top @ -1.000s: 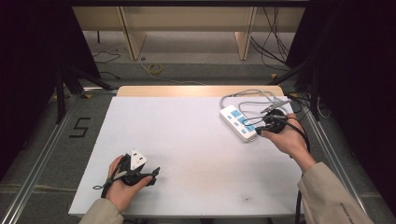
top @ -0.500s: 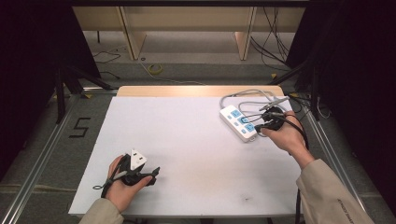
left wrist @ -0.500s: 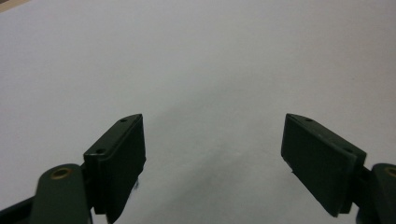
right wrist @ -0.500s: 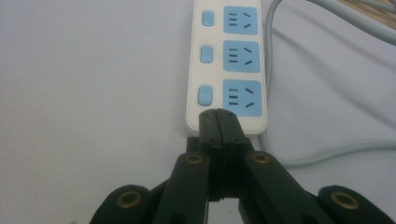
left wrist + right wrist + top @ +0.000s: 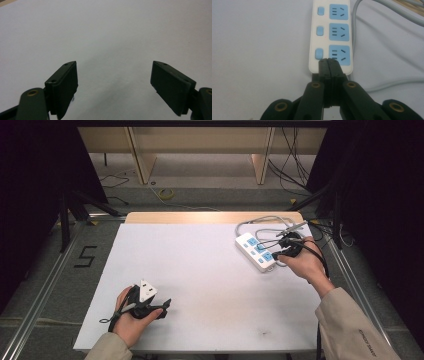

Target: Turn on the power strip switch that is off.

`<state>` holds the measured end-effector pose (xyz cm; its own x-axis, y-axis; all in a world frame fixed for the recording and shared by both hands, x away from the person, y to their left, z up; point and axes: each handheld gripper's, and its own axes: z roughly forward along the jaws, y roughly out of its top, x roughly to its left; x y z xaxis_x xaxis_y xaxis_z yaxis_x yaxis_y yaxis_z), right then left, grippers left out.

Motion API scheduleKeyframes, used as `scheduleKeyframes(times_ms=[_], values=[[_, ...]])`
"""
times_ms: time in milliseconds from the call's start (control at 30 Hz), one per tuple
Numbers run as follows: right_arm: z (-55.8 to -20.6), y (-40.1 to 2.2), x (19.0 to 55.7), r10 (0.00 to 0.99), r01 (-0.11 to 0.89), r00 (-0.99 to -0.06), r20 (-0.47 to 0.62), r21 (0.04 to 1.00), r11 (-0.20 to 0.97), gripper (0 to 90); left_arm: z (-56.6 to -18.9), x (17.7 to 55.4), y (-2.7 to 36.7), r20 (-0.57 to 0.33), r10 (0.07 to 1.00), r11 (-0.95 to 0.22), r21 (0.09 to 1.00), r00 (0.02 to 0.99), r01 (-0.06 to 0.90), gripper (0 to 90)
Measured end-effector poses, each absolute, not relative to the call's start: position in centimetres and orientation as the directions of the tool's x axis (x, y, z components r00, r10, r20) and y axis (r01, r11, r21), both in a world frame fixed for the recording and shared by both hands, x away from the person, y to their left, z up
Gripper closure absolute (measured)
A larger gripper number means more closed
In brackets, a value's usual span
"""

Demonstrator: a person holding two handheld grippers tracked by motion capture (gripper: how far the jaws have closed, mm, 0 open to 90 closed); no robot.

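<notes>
A white power strip [image 5: 254, 250] with three blue sockets and three blue switches [image 5: 332, 32] lies at the table's right side. Its grey cable [image 5: 260, 222] loops behind it. My right gripper [image 5: 328, 60] is shut with nothing between its jaws. Its tips sit over the strip's near end, between the nearest switch [image 5: 319, 53] and the nearest socket [image 5: 339, 55]; whether they touch it I cannot tell. In the high view the right gripper [image 5: 276, 255] points at that same end. My left gripper [image 5: 159, 306] is held low at the table's front left. Its jaws stand wide open over bare table [image 5: 114, 64].
The white table top [image 5: 200, 270] has a wooden strip [image 5: 210, 217] along its far edge. More cables [image 5: 320, 227] trail off the right edge by the strip. A floor mark "5" [image 5: 86, 256] lies to the left.
</notes>
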<state>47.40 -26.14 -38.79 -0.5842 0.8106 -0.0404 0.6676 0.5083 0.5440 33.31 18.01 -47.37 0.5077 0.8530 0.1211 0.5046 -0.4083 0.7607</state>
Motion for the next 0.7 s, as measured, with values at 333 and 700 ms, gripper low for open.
scheduleKeyframes(times_ms=[333, 700], values=[[-38.9, -25.9, 47.9, 0.811, 0.672, -0.583, -0.043, 0.535, 0.512, 90.0, -47.4, 33.3, 18.0, 0.120, 0.853, -0.408, 0.761, 0.508, 0.504, 21.7], [-38.8, -25.6, 48.5, 0.810, 0.673, -0.585, -0.047, 0.529, 0.517, 90.0, -47.4, 33.3, 18.0, 0.120, 0.853, -0.408, 0.761, 0.508, 0.504, 21.7]])
